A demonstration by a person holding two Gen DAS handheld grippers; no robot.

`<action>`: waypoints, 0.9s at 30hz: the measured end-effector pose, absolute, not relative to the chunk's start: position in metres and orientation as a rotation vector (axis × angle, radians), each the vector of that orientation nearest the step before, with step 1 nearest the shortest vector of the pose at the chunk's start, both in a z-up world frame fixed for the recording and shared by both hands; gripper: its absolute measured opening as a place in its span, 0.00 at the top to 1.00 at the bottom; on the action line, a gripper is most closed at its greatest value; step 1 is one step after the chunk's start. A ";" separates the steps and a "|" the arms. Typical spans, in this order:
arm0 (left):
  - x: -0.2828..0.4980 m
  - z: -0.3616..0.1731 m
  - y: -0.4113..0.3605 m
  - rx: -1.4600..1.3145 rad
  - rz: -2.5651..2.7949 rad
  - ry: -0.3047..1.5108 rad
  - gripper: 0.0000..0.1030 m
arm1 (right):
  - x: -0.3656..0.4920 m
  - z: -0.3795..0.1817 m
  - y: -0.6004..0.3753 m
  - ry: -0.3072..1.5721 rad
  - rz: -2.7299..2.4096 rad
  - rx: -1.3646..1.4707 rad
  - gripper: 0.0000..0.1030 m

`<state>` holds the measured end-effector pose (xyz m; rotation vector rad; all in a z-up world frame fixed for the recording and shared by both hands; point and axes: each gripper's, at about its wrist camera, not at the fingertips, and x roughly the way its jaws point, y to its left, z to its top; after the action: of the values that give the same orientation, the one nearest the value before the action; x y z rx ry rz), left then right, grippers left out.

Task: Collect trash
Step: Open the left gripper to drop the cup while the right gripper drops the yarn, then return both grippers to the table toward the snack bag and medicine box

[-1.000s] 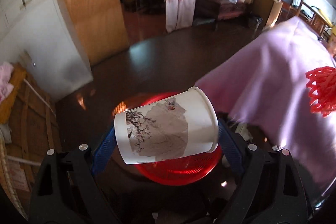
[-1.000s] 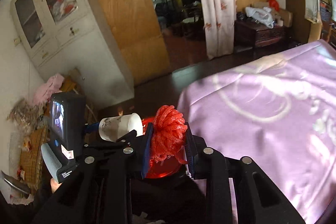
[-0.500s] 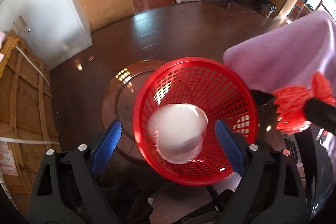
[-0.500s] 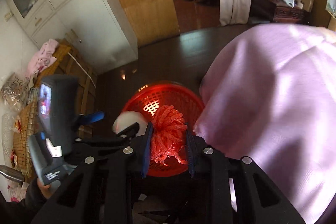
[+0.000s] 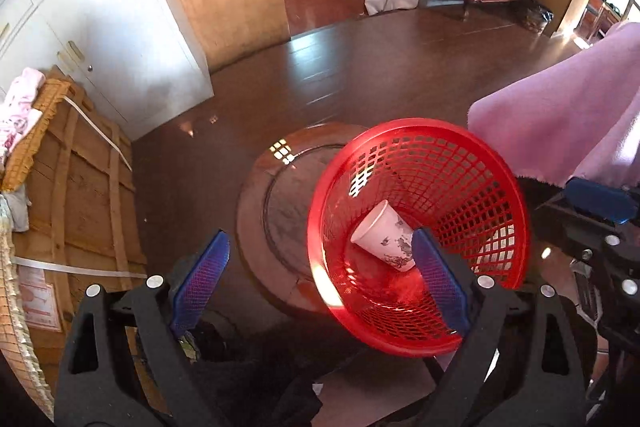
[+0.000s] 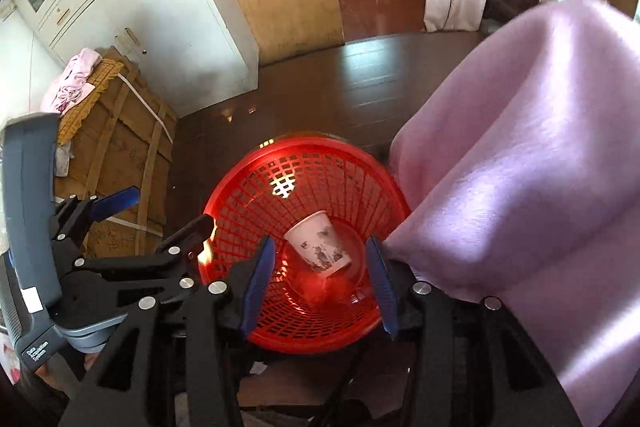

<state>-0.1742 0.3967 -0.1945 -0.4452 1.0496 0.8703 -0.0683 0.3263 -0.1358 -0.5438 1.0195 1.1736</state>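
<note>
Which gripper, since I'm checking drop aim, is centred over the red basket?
The right gripper: the basket sits between its fingers, whereas the left gripper is offset, only one finger over it.

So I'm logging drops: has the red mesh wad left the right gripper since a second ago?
Yes. The right gripper is open and empty now; a blurred red clump lies beside the paper cup in the red basket.
</note>
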 end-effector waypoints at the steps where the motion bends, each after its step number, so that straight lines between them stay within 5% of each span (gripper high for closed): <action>1: -0.174 -0.192 0.395 -0.434 0.874 1.045 0.13 | -0.066 -0.136 0.325 1.009 1.175 -0.539 0.54; 27: -0.142 -0.063 0.290 -0.148 0.785 0.781 0.09 | -0.037 -0.011 0.157 0.703 1.033 -0.247 0.37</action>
<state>-0.1425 0.2895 -0.0626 -0.1476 0.7807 0.7845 -0.0366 0.1567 -0.0115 -0.2468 0.7029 1.0330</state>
